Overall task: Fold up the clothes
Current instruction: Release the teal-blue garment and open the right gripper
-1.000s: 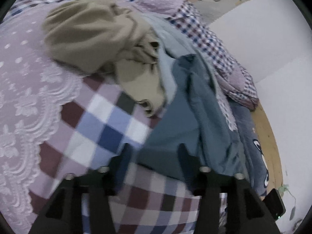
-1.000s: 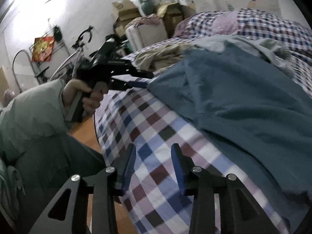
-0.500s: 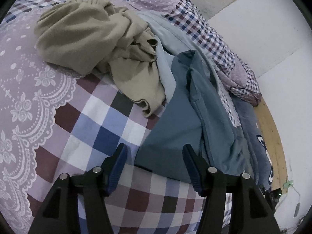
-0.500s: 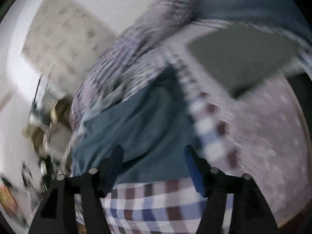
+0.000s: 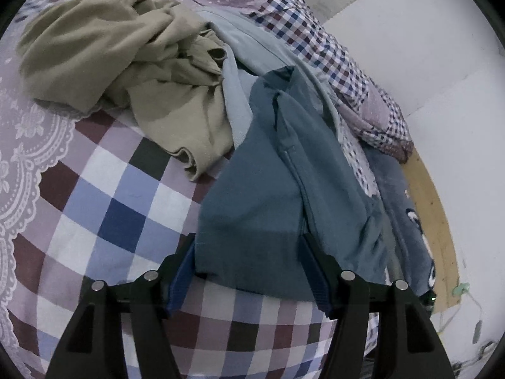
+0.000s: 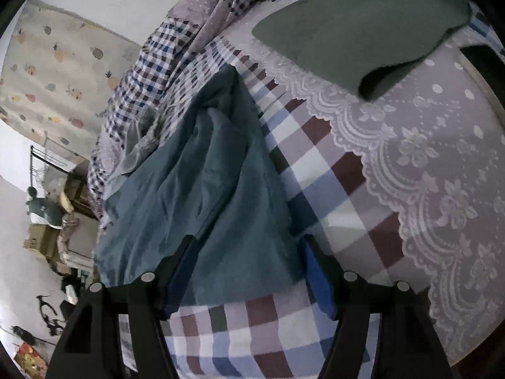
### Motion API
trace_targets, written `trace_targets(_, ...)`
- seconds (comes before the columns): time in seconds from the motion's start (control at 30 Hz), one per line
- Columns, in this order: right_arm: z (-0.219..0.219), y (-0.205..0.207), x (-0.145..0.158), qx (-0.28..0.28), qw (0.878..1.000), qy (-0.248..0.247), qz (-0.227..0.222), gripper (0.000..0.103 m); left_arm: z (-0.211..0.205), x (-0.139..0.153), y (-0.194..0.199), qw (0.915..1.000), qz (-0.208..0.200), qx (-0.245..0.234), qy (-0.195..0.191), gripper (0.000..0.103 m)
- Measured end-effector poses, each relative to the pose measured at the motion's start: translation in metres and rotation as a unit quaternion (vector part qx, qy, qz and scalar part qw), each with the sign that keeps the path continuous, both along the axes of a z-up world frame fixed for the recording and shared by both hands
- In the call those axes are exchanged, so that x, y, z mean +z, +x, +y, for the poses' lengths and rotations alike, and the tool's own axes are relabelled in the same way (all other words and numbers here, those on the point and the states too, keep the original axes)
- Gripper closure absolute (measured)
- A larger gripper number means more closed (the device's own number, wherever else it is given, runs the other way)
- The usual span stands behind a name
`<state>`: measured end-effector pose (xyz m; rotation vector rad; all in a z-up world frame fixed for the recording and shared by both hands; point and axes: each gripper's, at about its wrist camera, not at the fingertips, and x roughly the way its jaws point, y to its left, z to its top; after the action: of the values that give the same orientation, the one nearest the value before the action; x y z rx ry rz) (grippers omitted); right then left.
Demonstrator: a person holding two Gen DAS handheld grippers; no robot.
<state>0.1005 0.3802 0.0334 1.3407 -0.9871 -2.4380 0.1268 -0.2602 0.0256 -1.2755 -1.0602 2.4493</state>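
Checked bedspread [image 5: 120, 208] spread underneath everything. Teal garment [image 5: 262, 208] lying rumpled across it, tan clothes [image 5: 104, 50] heaped beyond, grey folded cloth [image 6: 356, 28] farther off. Left gripper [image 5: 249, 268] spread wide, straddling the teal hem. Right gripper [image 6: 249, 271] likewise parted over another teal edge, gripping nothing.

Bed covered by checked quilt [image 5: 132, 208], white wall [image 5: 426, 47], fruit-patterned wallpaper [image 6: 47, 72], stacked cardboard boxes [image 6: 41, 240], wooden floor [image 5: 432, 208].
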Motion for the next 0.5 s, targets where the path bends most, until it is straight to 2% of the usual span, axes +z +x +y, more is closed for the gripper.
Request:
trace_targets(0.23,0.006,0.012,0.002,-0.005,1.0,0.016,-0.014,0.034,-0.004,-0.001,0.0,0.9999,-0.004,0.007,-0.008,0.036)
trace_targets(0.5,0.001,-0.002,-0.003,-0.003,1.0,-0.001,-0.02,0.032,-0.004,-0.004,-0.006,1.0,0.006,0.0,0.001,0.037)
